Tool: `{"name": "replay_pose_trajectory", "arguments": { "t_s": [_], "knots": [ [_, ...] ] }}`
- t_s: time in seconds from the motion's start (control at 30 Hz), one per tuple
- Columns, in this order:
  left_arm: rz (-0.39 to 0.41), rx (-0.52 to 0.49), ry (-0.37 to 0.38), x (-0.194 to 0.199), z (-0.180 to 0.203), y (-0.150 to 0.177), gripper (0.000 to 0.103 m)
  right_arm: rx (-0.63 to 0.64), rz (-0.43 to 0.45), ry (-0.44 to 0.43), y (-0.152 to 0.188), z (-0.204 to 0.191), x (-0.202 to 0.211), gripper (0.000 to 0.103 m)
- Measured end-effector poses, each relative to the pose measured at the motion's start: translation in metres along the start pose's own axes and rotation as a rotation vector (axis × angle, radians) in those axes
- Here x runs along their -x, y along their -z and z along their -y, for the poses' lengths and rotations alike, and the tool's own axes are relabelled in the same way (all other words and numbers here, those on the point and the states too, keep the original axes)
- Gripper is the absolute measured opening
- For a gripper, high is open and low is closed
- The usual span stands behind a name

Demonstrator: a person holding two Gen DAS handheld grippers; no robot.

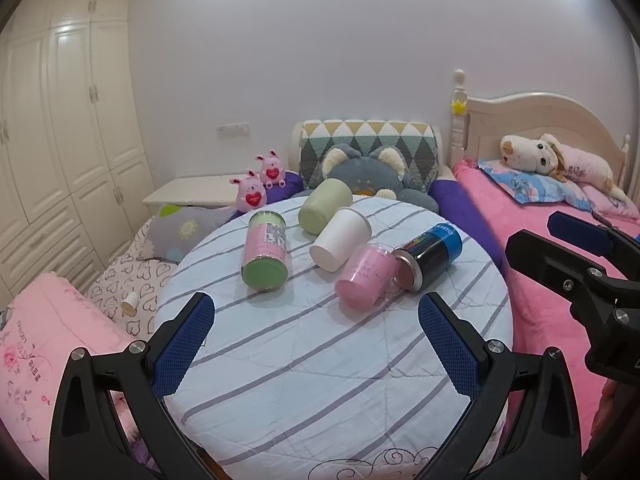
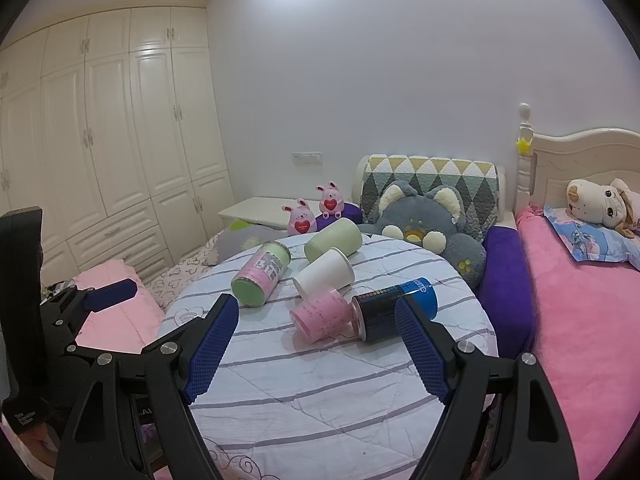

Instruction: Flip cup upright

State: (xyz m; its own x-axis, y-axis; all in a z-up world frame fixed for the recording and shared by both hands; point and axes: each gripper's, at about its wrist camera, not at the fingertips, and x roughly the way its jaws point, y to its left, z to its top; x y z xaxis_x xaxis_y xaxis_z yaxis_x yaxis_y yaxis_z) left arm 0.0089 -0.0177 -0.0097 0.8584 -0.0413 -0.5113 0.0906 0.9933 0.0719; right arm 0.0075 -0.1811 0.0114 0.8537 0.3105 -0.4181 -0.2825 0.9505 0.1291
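Cups: 5 containers, including white cup (image 1: 340,239), lie sideways on striped round table (image 1: 320,360). Left gripper (image 1: 316,344) and right gripper (image 2: 318,346): jaws apart, holding nothing.

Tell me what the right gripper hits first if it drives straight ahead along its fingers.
Most likely the pink cup lying on its side, roughly centred ahead of the open right gripper. The black and blue can sits just right of that line, behind the right fingertip; depth is uncertain.
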Motion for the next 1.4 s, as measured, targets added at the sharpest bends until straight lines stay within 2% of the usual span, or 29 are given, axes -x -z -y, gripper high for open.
{"name": "replay_pose_trajectory", "arguments": {
  "t_s": [0.87, 1.4],
  "knots": [
    [-0.016, -0.006, -0.002, -0.008, 0.0, 0.002, 0.103, -0.004, -0.008, -0.001, 0.004, 0.004, -0.005, 0.082],
    [-0.041, 0.019, -0.02, -0.025, -0.016, 0.003, 0.103, -0.002, -0.041, -0.007, 0.004, 0.003, -0.022, 0.082]
  ]
}}
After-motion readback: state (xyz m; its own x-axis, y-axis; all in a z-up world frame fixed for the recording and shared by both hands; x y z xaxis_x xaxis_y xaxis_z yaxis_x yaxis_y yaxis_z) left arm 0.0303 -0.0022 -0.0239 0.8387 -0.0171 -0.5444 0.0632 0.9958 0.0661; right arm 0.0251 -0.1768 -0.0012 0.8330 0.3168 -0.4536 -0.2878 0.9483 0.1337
